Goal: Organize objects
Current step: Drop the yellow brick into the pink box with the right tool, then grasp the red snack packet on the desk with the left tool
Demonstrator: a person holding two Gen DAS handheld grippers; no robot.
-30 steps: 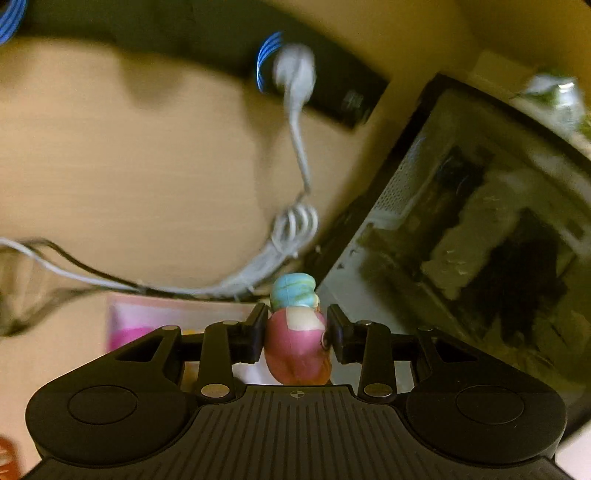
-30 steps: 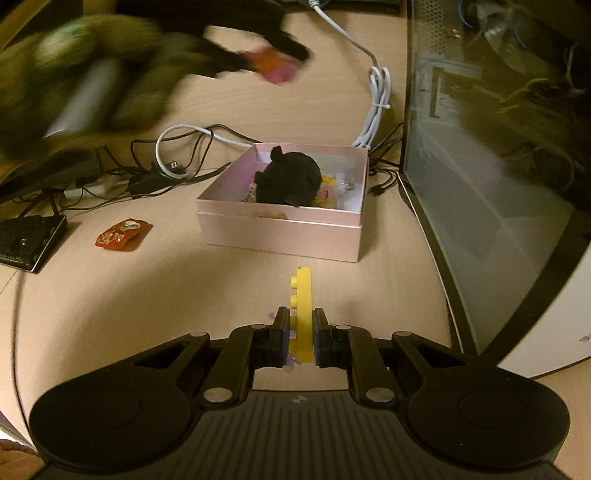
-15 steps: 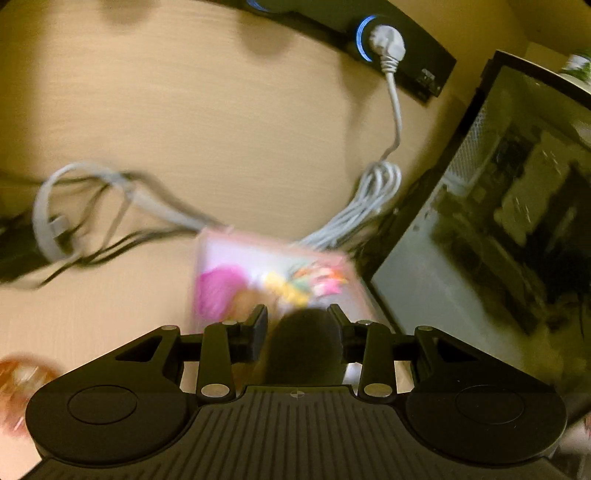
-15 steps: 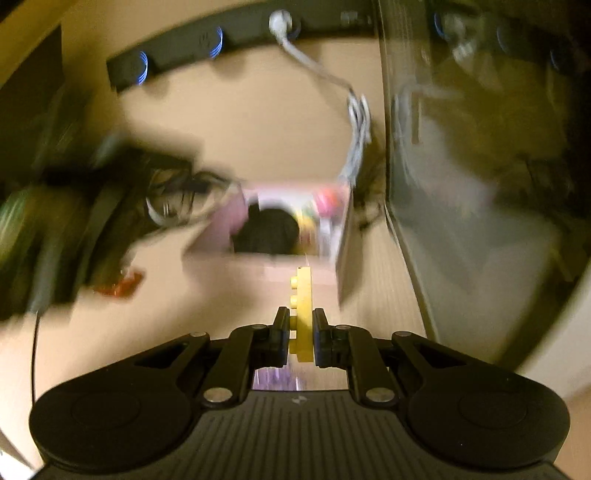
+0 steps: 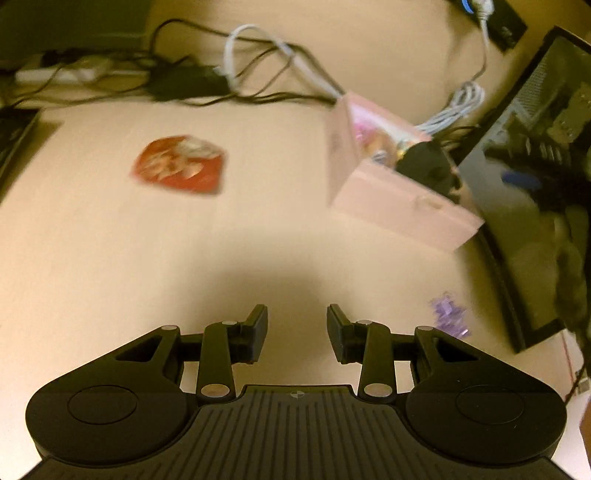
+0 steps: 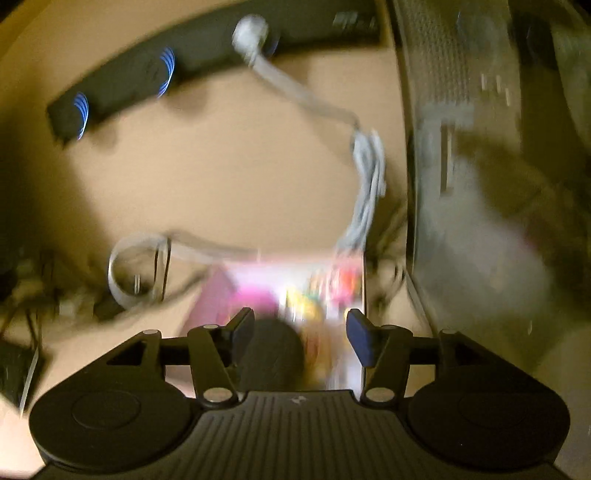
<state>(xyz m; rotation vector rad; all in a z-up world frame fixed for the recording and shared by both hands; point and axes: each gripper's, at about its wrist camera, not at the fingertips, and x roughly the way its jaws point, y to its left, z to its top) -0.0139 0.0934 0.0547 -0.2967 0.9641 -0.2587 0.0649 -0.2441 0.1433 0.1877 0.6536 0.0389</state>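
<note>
- No legible writing anywhere; print on flat red snack packet blurred beyond reading.
- Left black two-finger gripper: jaws spread apart, nothing between them, held above bare light wooden tabletop, angled down and forward.
- Right black two-finger gripper: jaws spread wide, gripping nothing, poised directly over open pale pink rectangular cardboard box, pointing toward back of desk.
- Pink box seen from left wrist view ahead and to the right, just beside glass-sided dark computer case.
- Rounded black soft object lying inside box at its near right end; same black object just below and between right jaws, touching or not cannot be told.
- Mixed pink, yellow and red small items inside box, too blurred to identify.
- Small pale purple translucent piece on tabletop, near left gripper's right finger, apart from box.
- Red packet on tabletop, well left of box.
- Tangle of black and white cables behind packet and box; coiled white cable beside case.
- Long black power strip with blue-lit sockets at back of desk, white plug seated in it.
</note>
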